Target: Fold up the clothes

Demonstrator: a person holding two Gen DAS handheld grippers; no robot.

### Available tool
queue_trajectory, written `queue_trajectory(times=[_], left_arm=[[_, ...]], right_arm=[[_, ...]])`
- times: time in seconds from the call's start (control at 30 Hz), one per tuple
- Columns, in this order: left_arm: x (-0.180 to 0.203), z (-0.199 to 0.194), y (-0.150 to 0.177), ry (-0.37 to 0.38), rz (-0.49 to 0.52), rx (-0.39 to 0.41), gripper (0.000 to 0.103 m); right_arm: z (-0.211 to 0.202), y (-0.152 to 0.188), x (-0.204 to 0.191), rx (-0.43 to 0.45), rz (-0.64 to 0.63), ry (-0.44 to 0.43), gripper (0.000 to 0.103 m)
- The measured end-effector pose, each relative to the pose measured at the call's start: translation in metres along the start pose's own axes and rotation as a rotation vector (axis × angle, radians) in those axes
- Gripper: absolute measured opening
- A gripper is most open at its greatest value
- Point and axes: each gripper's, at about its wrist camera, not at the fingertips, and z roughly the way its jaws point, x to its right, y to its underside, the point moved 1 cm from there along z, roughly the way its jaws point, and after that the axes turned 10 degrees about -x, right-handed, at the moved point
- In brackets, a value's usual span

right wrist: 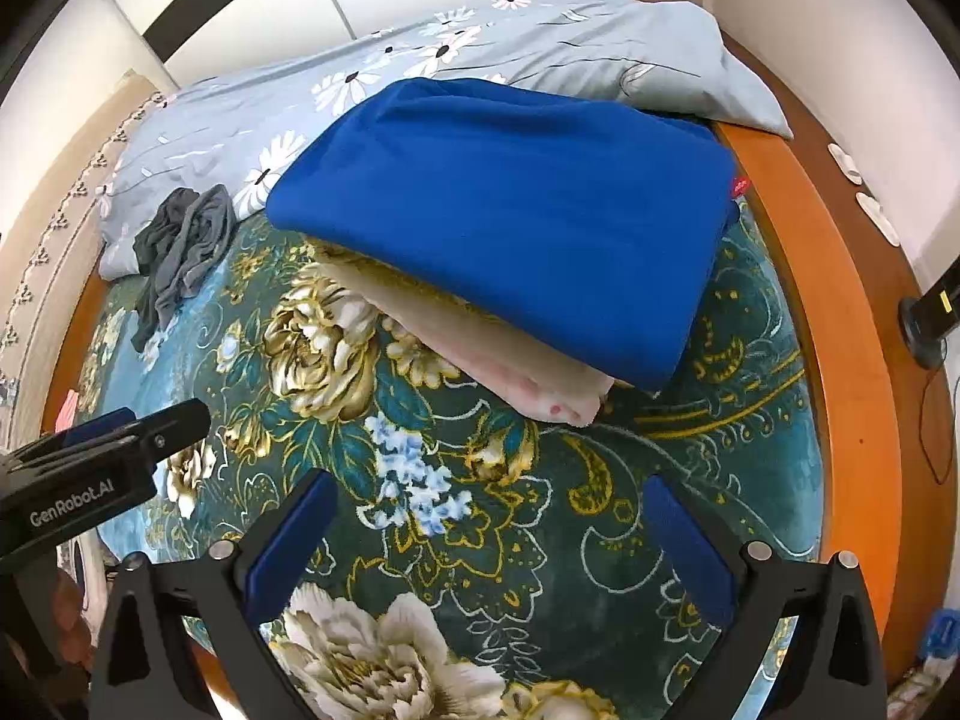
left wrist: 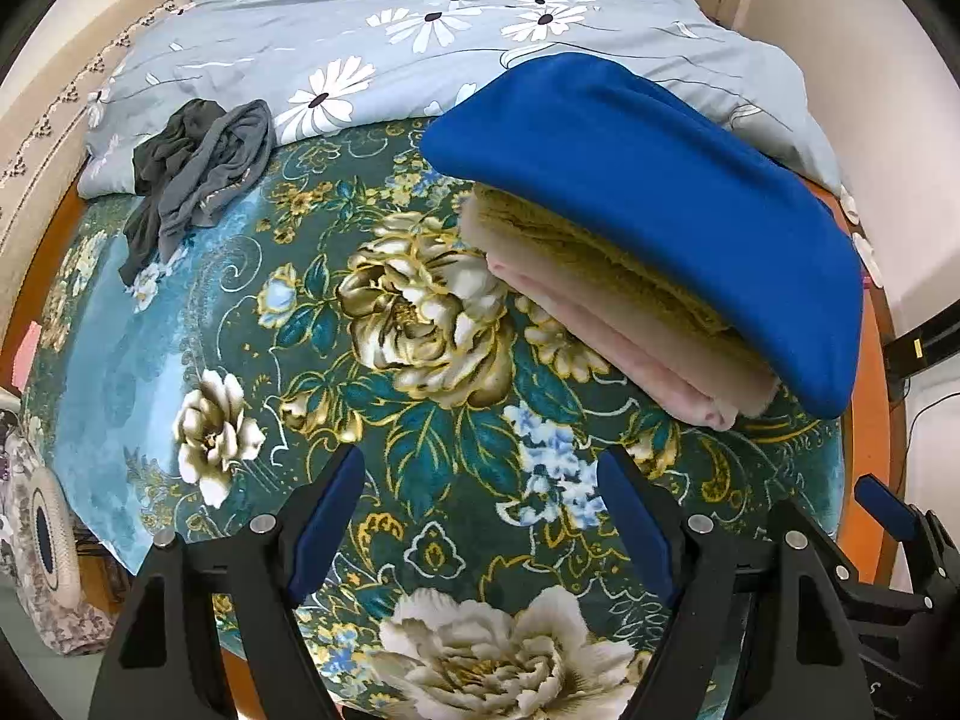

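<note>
A stack of folded clothes lies on the floral bed cover: a blue garment [left wrist: 648, 204] [right wrist: 510, 216] on top, a mustard layer [left wrist: 606, 258] beneath it and a pink one [left wrist: 618, 354] [right wrist: 510, 372] at the bottom. A crumpled grey garment [left wrist: 192, 174] [right wrist: 180, 240] sits unfolded at the far left by the duvet. My left gripper [left wrist: 480, 462] hangs open over the bed cover, short of the stack, nothing between its fingers. My right gripper [right wrist: 489, 489] is also open and empty, below the stack's near edge. The left gripper's body [right wrist: 102, 468] shows at the right wrist view's left edge.
A green-and-gold floral cover [left wrist: 420, 360] [right wrist: 660, 480] spreads over the bed. A light blue daisy duvet [left wrist: 420, 42] [right wrist: 540, 42] is bunched at the back. The orange wooden bed frame [right wrist: 840, 360] runs along the right, with a wall and a cable beyond.
</note>
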Motion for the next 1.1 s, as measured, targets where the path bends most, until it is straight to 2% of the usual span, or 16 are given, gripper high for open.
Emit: queue_trajectory(times=[0.27,1.1], left_arm=[[0.009,-0.004,0.002,-0.036,0.006,0.038,0.081],[0.020,0.003,-0.005,-0.095,0.057,0.014,0.081]], right_arm=[[-0.005,-0.006,0.004,0.024,0.001,-0.005,0.103],[-0.001,-0.015,-0.003,0.027,-0.025,-0.008,0.103]])
